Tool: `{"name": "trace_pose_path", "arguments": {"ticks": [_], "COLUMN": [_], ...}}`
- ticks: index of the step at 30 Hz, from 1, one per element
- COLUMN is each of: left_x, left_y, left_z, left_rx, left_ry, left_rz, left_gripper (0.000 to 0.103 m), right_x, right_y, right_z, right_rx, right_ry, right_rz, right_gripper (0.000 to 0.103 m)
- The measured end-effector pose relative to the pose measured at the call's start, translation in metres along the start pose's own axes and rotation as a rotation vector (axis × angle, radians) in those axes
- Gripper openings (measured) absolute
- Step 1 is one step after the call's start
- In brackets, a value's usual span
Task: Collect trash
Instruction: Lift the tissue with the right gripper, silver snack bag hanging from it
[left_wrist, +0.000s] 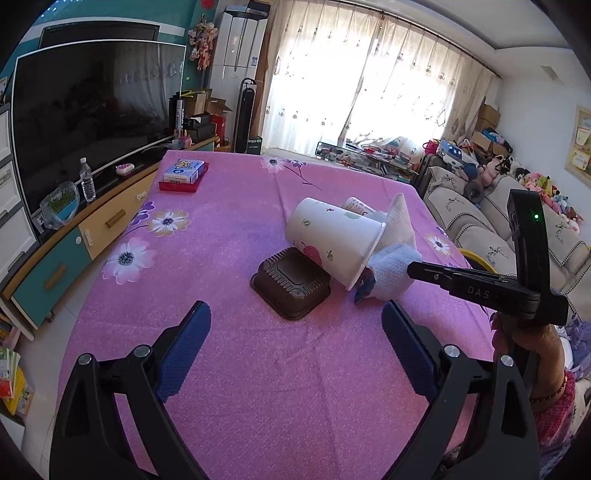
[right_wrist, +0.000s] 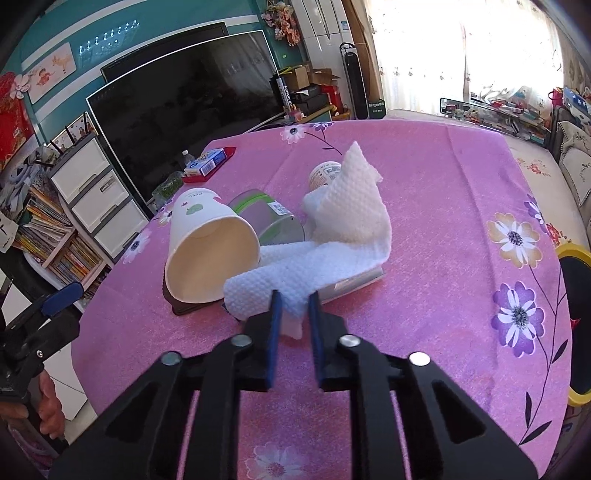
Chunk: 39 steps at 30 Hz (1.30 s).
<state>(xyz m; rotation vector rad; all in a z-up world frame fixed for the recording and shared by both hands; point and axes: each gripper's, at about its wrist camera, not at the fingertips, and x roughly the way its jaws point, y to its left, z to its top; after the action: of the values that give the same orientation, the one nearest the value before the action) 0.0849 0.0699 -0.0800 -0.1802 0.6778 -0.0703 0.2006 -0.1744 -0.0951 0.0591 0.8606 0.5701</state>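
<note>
While your right gripper (right_wrist: 294, 308) is pointing down at the pile, its blue pads are pinching the near end of the white paper towel (right_wrist: 343, 229), a small fold of it sticking out between them. That towel is running away toward twelve o'clock, draping over a flat silvery packet (right_wrist: 360, 280) whose far part is hidden under it. At about ten o'clock from the pads a white paper cup (right_wrist: 210, 254) is lying on its side, mouth facing you, leaning on a dark brown tray (left_wrist: 291, 282) that is mostly hidden in the right wrist view. Behind the cup a green and grey can (right_wrist: 269, 218) is showing only in part, and a small printed pot (right_wrist: 325, 173) is peeking out past the towel; its label is too small to read.

Your left gripper (left_wrist: 295, 343) is hovering with its fingers spread wide and nothing between them, the brown tray just beyond at twelve o'clock. Everything is resting on the pink flowered tablecloth (left_wrist: 236, 229). At ten o'clock, far off, a red tray (left_wrist: 181, 184) is holding a blue box.
</note>
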Motion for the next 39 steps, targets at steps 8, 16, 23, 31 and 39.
{"name": "trace_pose_path", "arguments": {"ticks": [8, 16, 23, 31, 39], "left_x": [0.002, 0.004, 0.008, 0.01, 0.014], "left_y": [-0.005, -0.008, -0.011, -0.023, -0.049], "left_z": [-0.003, -0.003, -0.005, -0.005, -0.006], "left_rx": [0.007, 0.017, 0.027, 0.06, 0.136], "left_ry": [0.005, 0.009, 0.02, 0.024, 0.028], "left_rz": [0.002, 0.005, -0.007, -0.044, -0.1], "left_gripper": [0.092, 0.092, 0.092, 0.092, 0.092], "right_x": [-0.023, -0.062, -0.101, -0.138, -0.151], "right_y": [0.0, 0.011, 0.015, 0.022, 0.019], "right_z": [0.024, 0.068, 0.086, 0.09, 0.09], "right_rx": [-0.028, -0.083, -0.13, -0.167, -0.186], "right_ry": [-0.076, -0.204, -0.29, -0.363, -0.374], "right_rz": [0.009, -0.006, -0.047, -0.062, -0.143], "right_gripper": [0.002, 0.002, 0.002, 0.002, 0.002]}}
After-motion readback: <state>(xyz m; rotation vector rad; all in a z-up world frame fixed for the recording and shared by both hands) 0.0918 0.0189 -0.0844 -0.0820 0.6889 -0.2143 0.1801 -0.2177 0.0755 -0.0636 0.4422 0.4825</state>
